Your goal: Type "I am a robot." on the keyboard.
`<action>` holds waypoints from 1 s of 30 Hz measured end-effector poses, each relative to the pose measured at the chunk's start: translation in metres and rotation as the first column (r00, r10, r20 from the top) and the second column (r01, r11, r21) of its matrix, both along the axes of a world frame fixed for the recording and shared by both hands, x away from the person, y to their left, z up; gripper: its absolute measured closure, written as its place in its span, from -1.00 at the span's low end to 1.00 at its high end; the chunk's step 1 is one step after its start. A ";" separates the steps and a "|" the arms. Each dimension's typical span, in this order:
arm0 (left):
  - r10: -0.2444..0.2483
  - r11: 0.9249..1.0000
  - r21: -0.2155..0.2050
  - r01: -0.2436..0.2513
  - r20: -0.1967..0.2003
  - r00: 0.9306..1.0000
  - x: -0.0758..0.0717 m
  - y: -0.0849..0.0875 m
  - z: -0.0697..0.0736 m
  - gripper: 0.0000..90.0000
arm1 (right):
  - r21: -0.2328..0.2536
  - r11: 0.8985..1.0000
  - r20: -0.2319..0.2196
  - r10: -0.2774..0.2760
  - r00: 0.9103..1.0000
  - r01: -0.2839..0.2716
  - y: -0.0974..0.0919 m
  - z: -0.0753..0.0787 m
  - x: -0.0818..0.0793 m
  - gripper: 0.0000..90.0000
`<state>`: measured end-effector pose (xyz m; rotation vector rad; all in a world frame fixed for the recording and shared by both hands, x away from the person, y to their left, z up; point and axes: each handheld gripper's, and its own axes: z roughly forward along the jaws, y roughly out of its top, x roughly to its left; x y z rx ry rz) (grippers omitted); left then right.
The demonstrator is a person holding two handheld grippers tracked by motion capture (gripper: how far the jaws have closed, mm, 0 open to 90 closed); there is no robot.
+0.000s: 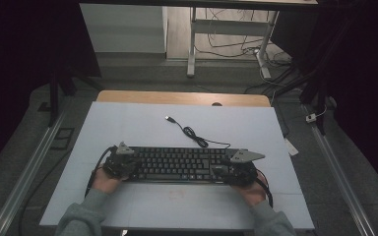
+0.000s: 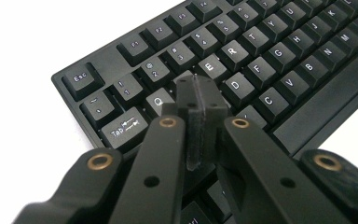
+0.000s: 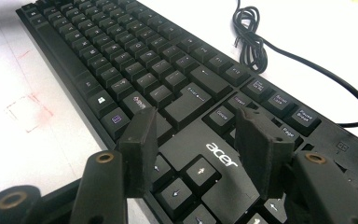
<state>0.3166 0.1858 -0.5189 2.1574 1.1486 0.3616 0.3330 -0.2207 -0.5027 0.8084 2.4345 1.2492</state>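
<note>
Black plastic across the middle of the pale tabletop (image 1: 128,123): from the high view I see the keyboard (image 1: 177,164) lying flat and square to me, its cable (image 1: 197,136) trailing off behind in a loose coil to a free plug. My left gripper (image 1: 120,164) sits at the keyboard's left end and my right gripper (image 1: 236,169) at its right end, both low over the keys.

In the left gripper view, my fingers (image 2: 200,100) are pressed together with nothing between them, the joined tip poised over the W key (image 2: 184,77), right at or just above its cap; I cannot tell whether it is pushed down.

In the right gripper view, the fingers (image 3: 142,135) stand well apart, empty, hanging over the arrow keys (image 3: 186,179) and the acer logo (image 3: 221,154).

My judgement: this is key-pressing work, with the left tip lined up on one letter and the right waiting. Nothing shows which keys are already done, so the remainder is open.
</note>
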 end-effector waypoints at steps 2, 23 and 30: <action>0.000 1.000 0.001 0.000 -0.001 1.000 0.000 0.000 0.000 0.96 | -0.001 1.000 0.000 0.000 1.000 0.000 0.000 0.000 0.000 0.09; 0.009 1.000 -0.014 -0.009 0.010 1.000 0.000 0.001 0.000 0.96 | -0.003 1.000 0.003 0.001 1.000 0.000 0.000 0.000 0.000 0.09; 0.007 0.996 -0.091 -0.002 0.056 0.998 -0.006 0.005 0.013 0.85 | -0.001 1.000 0.004 -0.001 1.000 0.001 0.000 0.000 0.000 0.09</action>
